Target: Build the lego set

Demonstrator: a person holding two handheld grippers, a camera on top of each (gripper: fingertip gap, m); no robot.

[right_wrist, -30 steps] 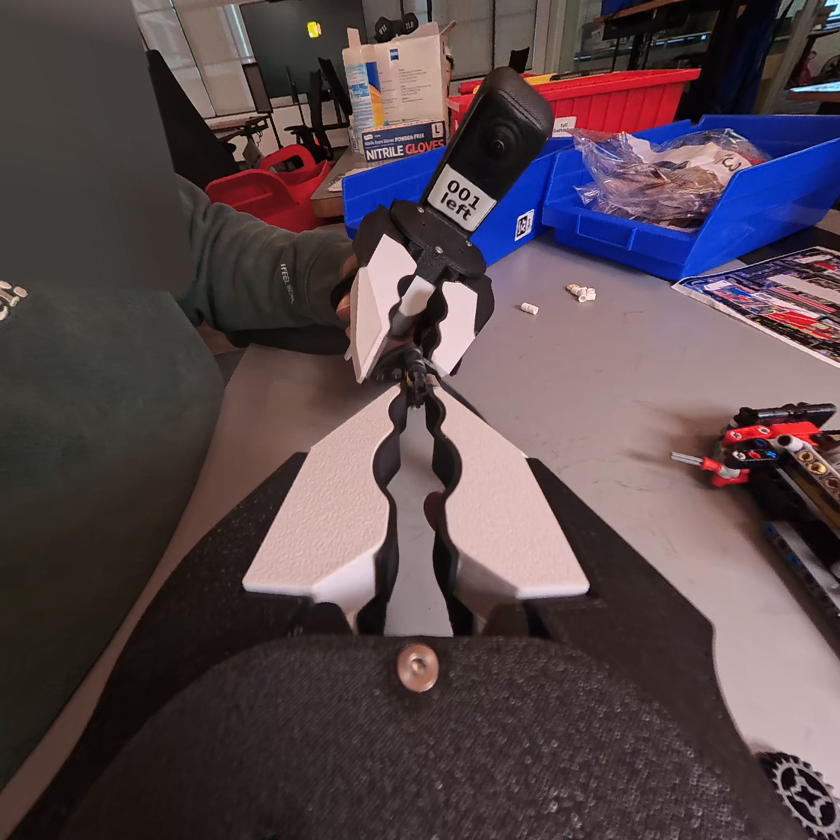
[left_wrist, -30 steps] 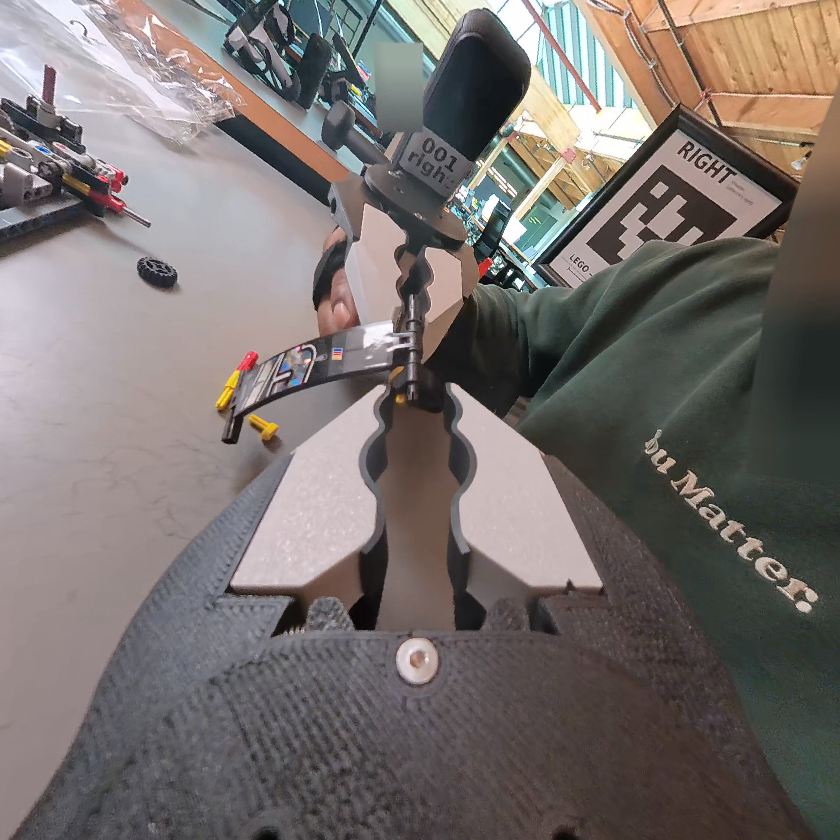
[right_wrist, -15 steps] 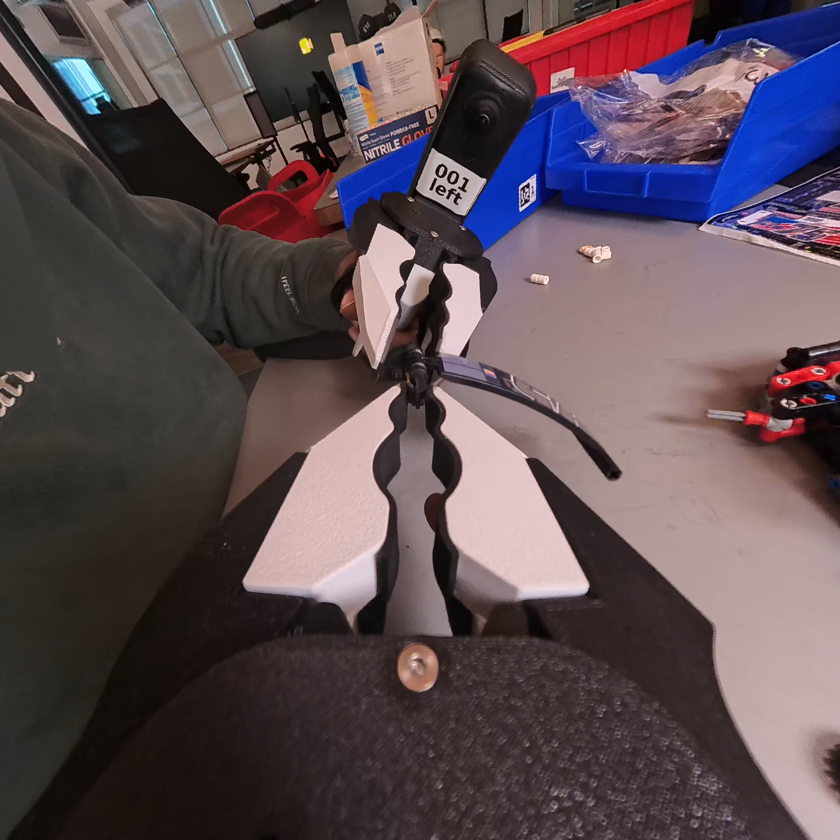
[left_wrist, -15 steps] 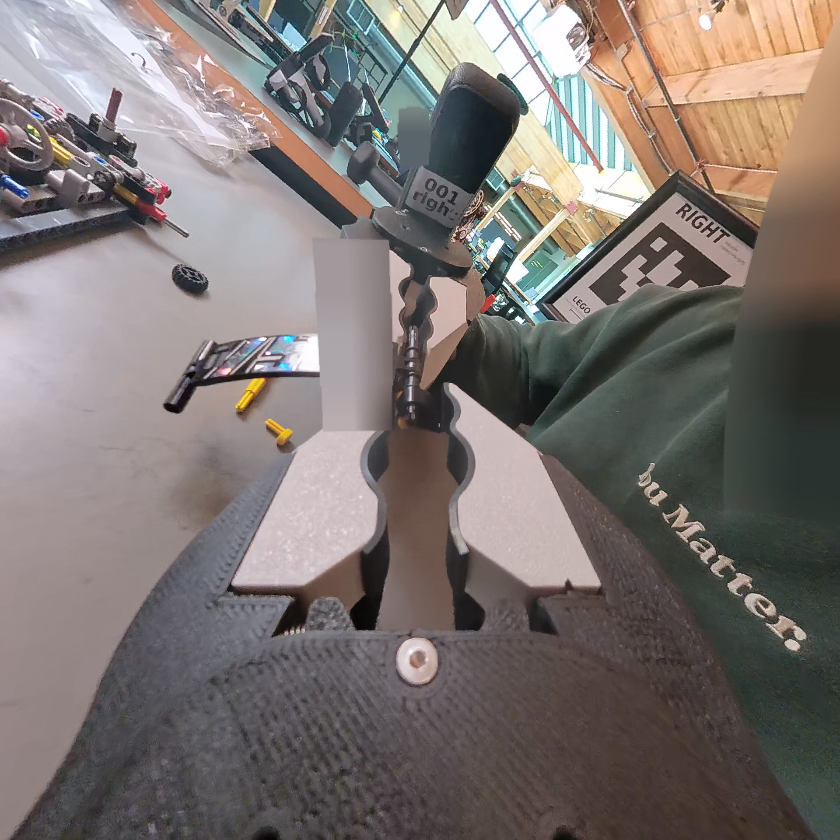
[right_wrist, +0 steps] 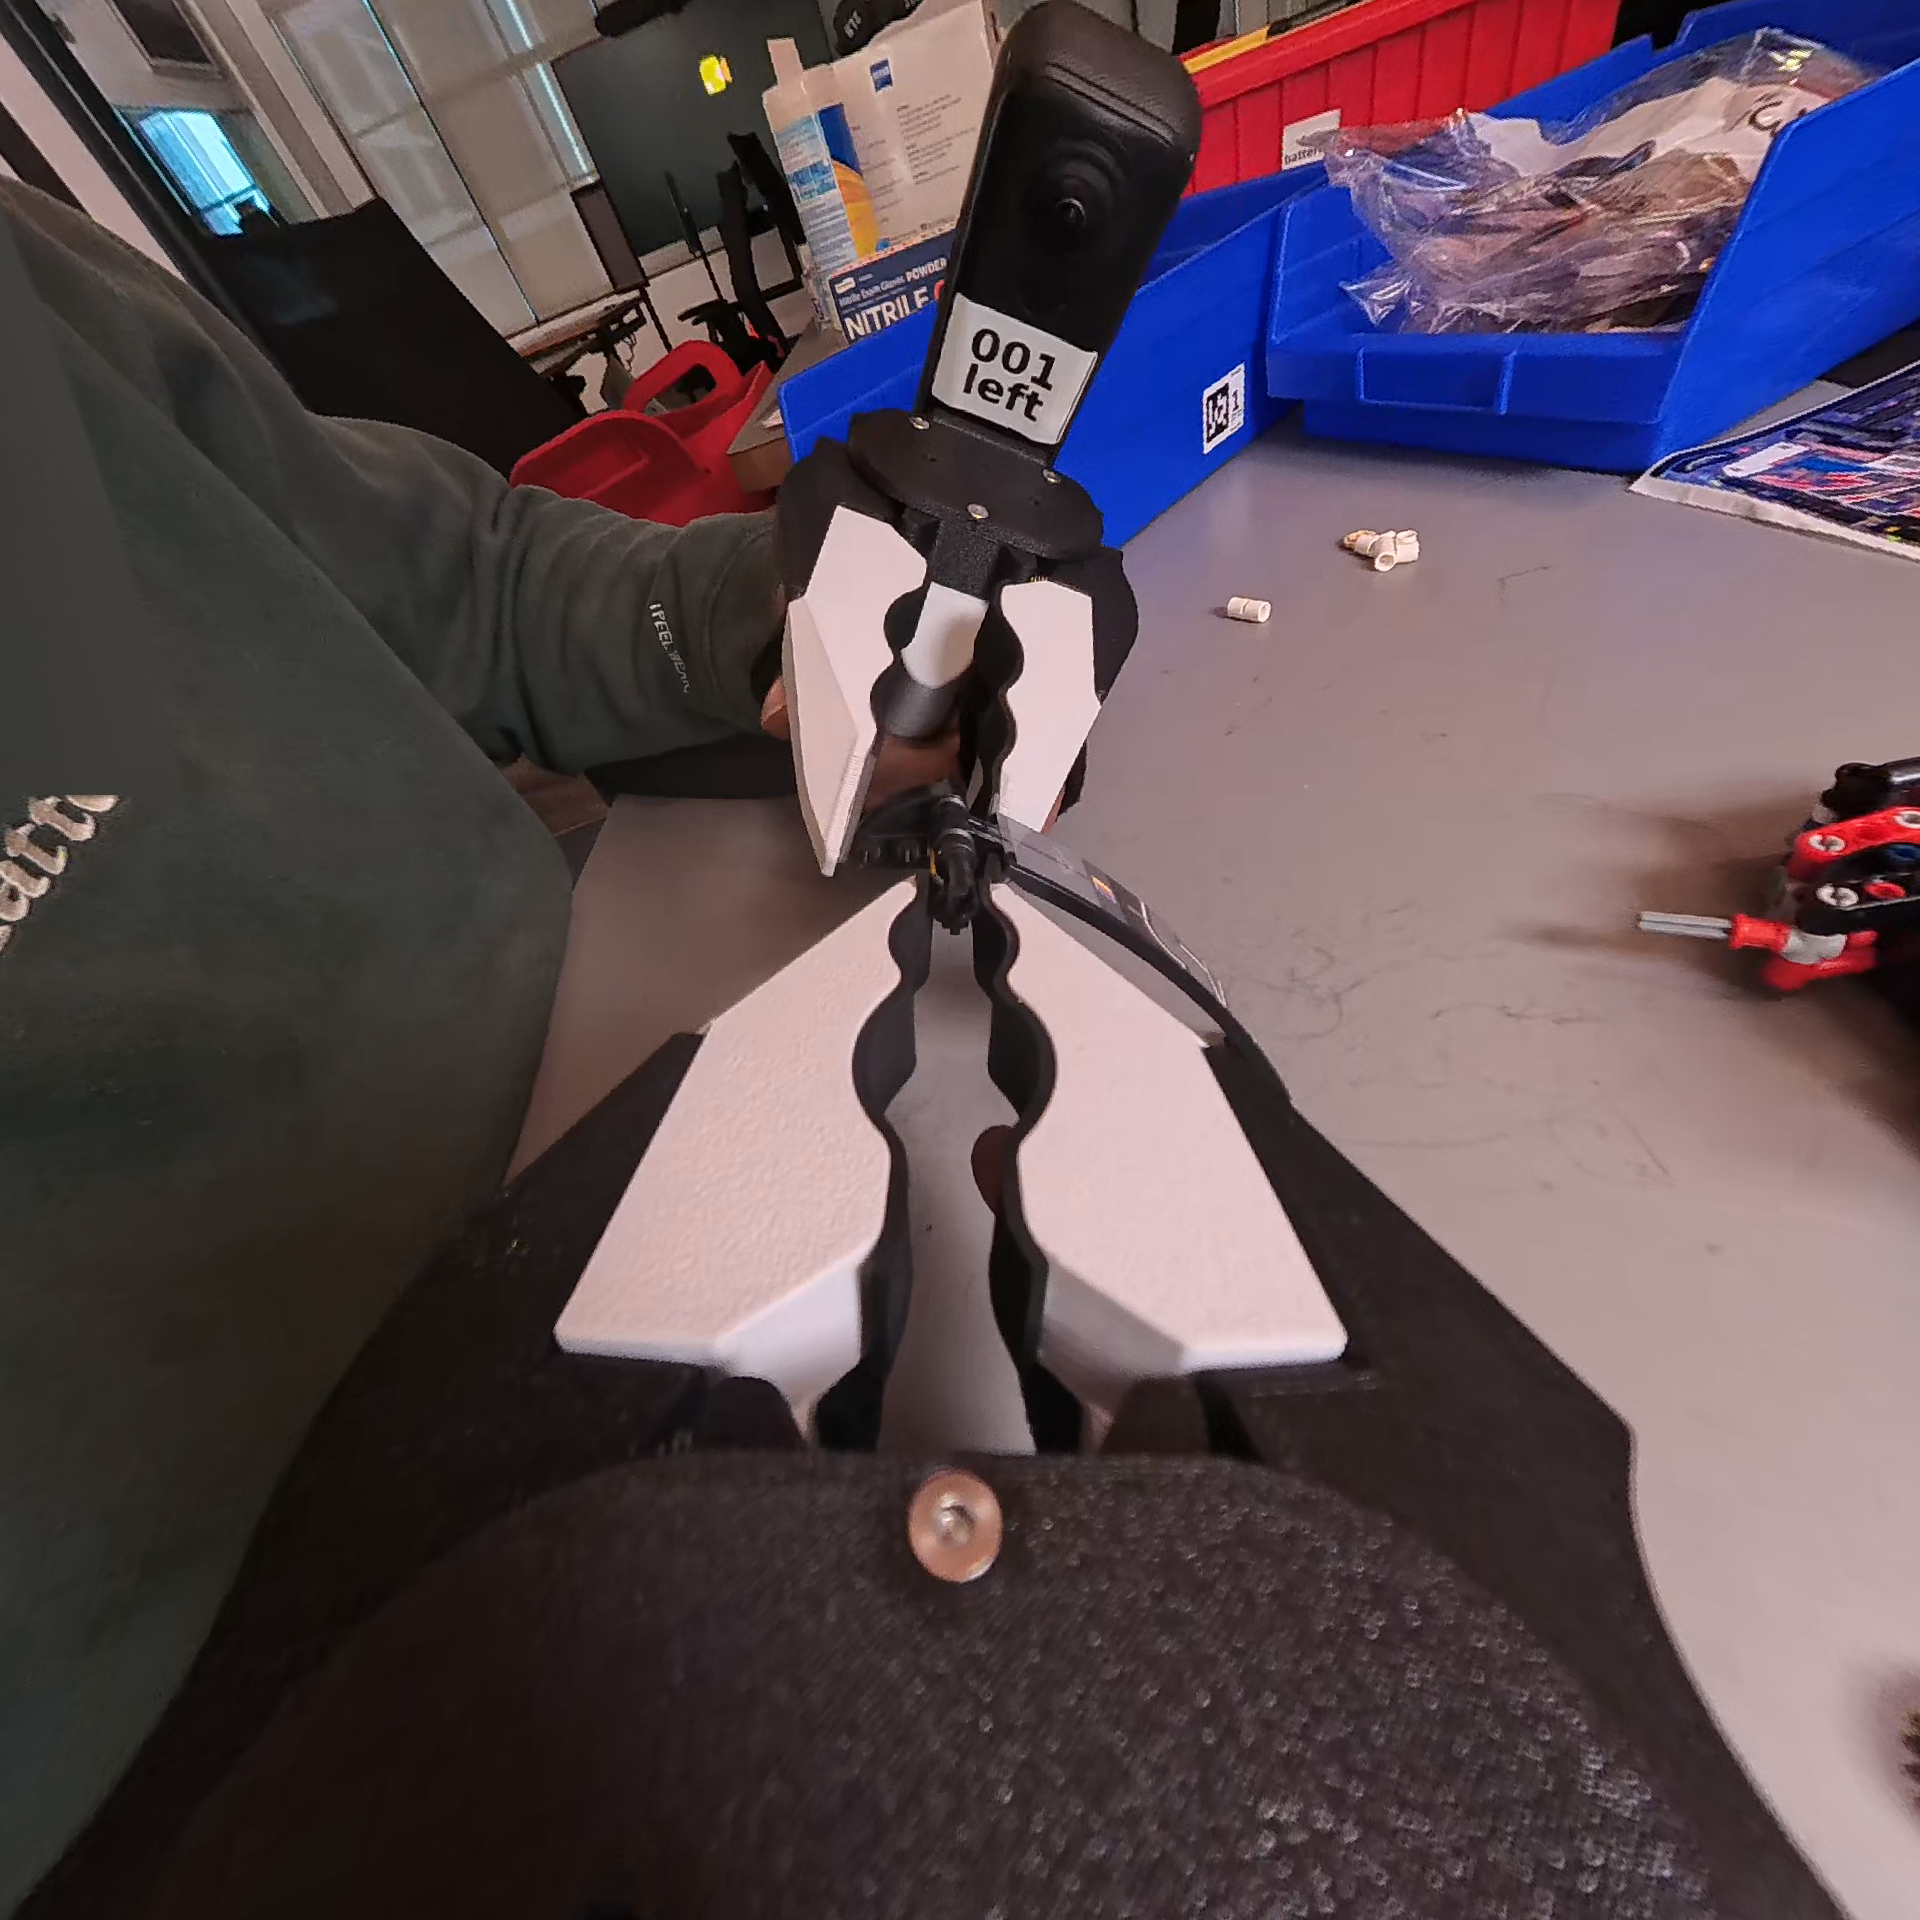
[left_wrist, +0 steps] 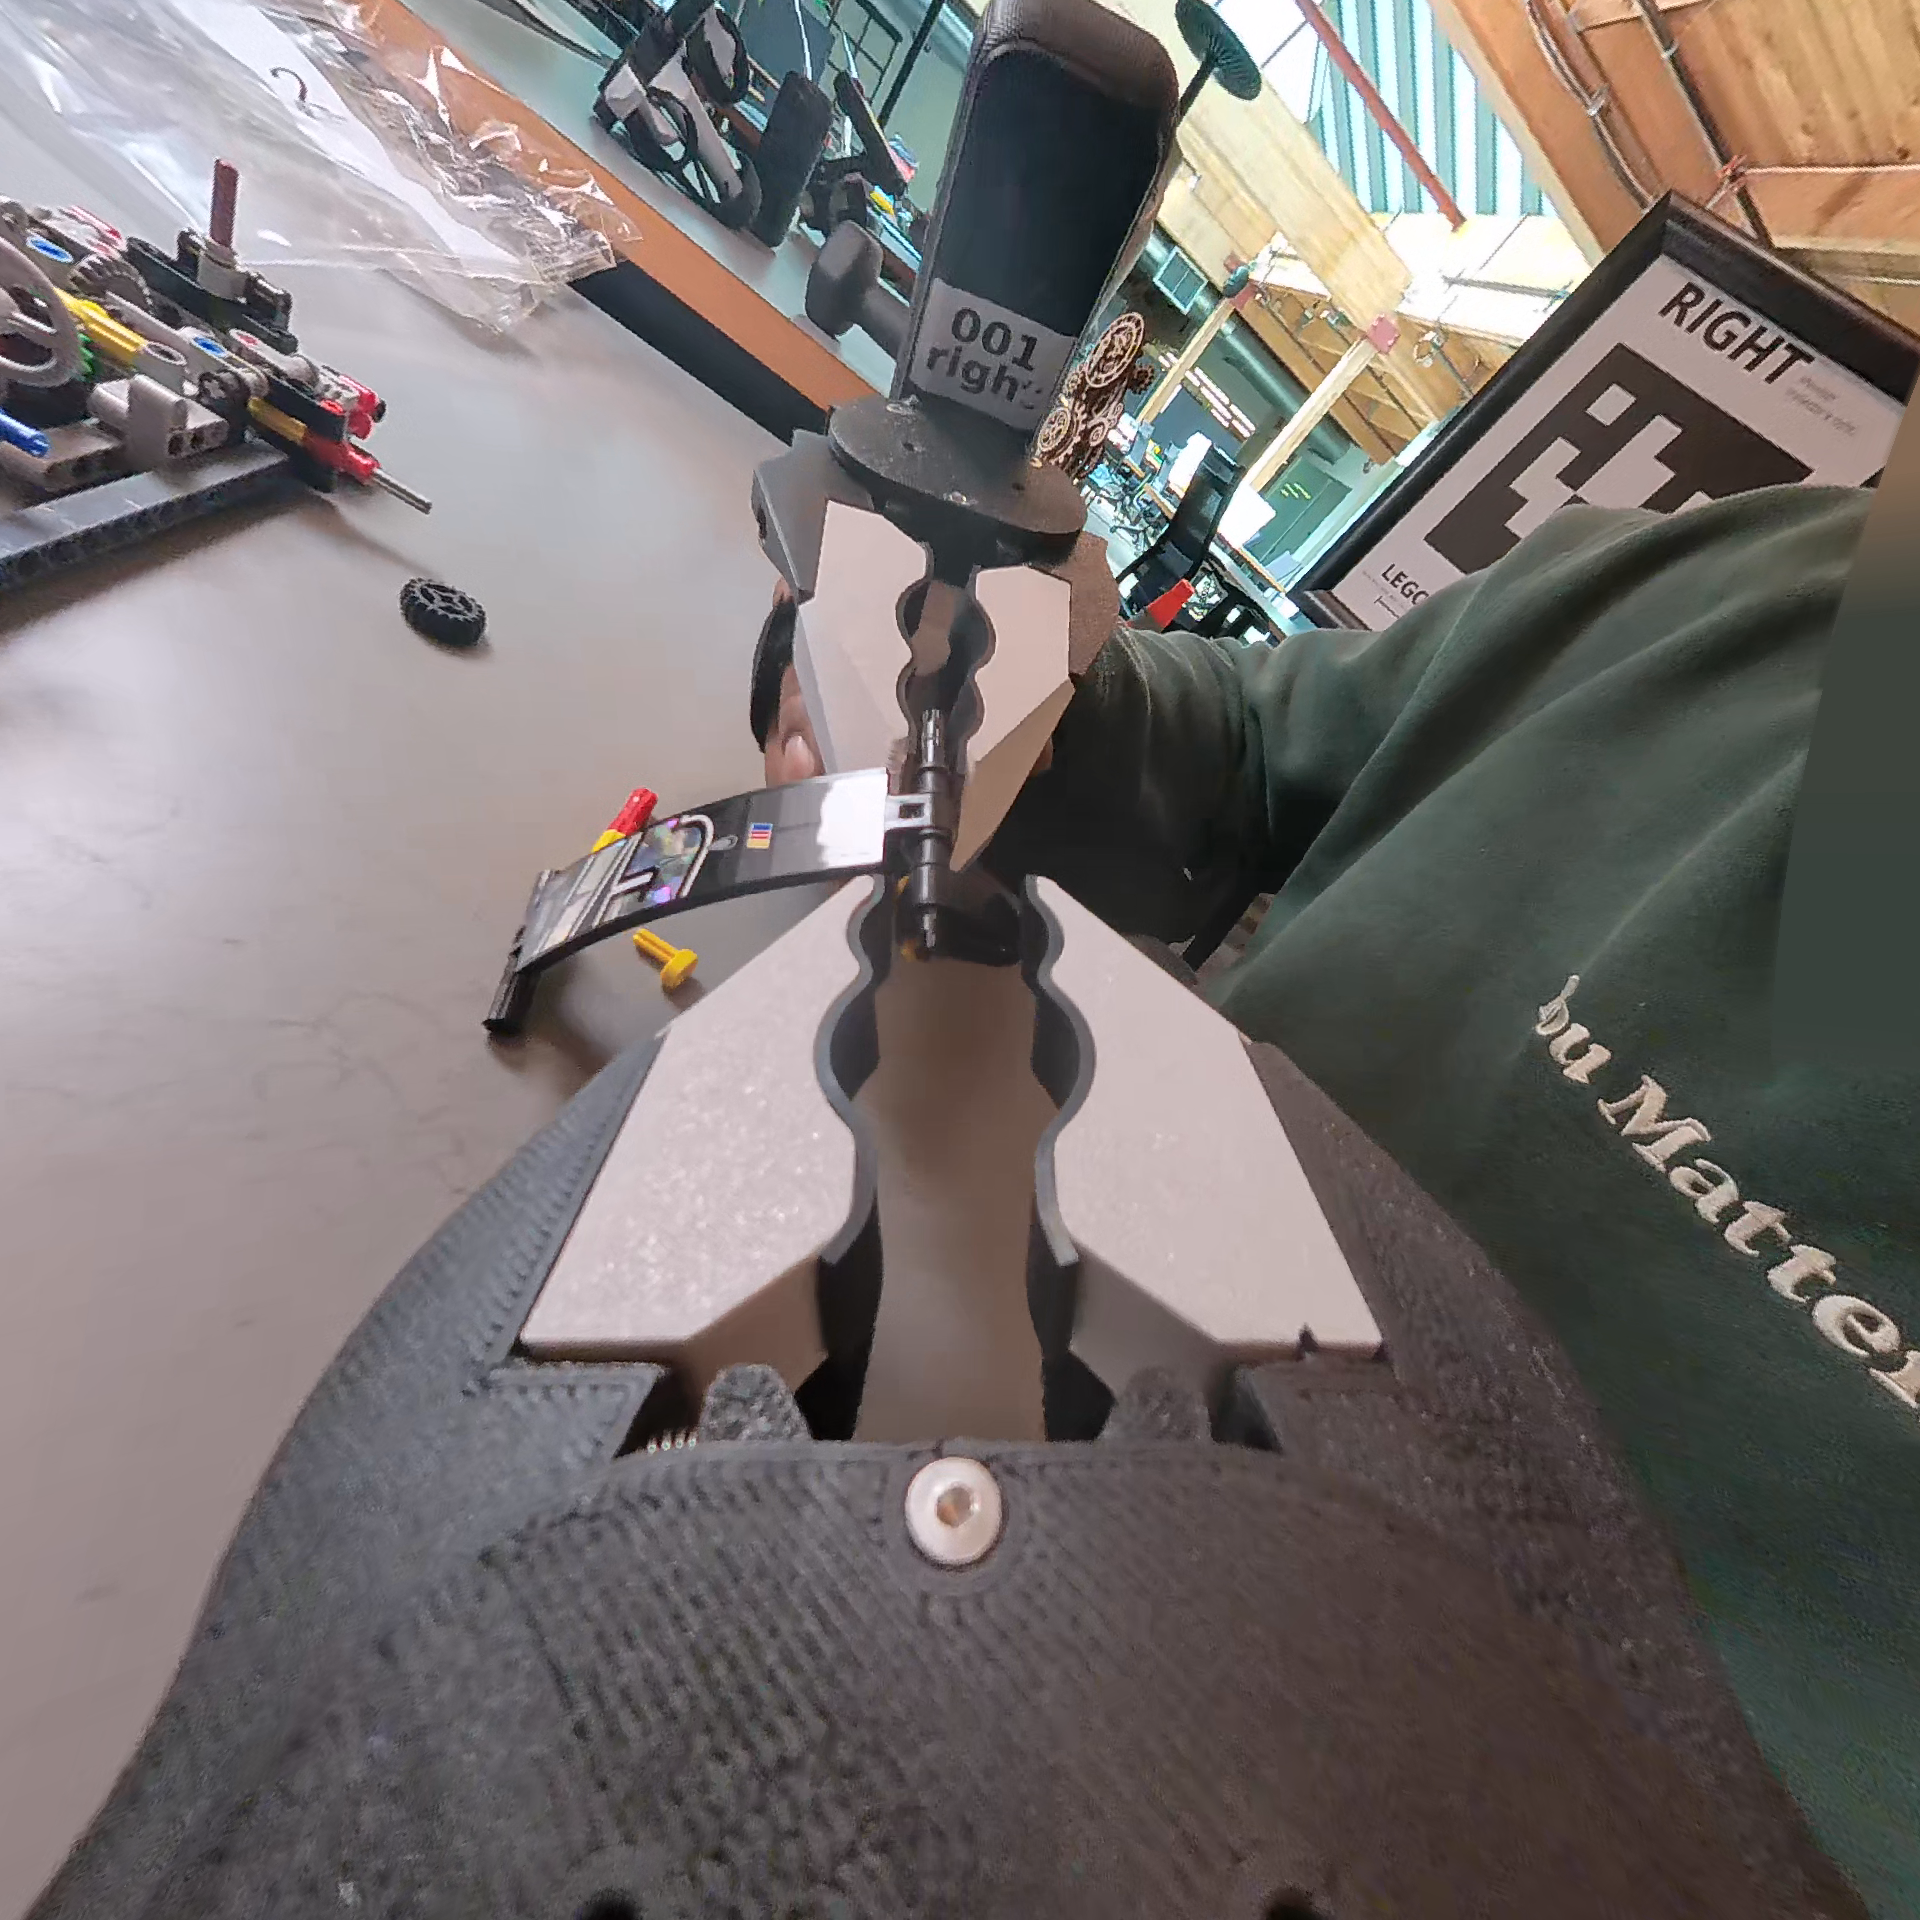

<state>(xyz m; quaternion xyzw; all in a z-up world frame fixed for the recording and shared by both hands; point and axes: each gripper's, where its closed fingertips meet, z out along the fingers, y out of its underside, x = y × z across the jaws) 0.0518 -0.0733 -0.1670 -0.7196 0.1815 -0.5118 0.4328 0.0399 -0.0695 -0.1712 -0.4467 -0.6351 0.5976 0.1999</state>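
Curved black panel [left_wrist: 727, 862] has swung back down toward the table; both claws stay clamped on its axle [left_wrist: 928, 821].

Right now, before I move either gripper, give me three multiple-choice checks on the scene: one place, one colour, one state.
1. Where is the black gear?
A) on the table, apart from the model
B) in a red bin
C) stacked on the model

2. What colour is the bin holding the plastic bag?
A) red
B) blue
C) grey

3. How is the curved black panel?
A) lying flat on the table
B) fixed to the model
C) gripped at one end by the left gripper and right gripper

Answers:
1 A, it lies alone on bare tabletop.
2 B, the bag fills a blue bin.
3 C, both pairs of fingers close on its hinge end.
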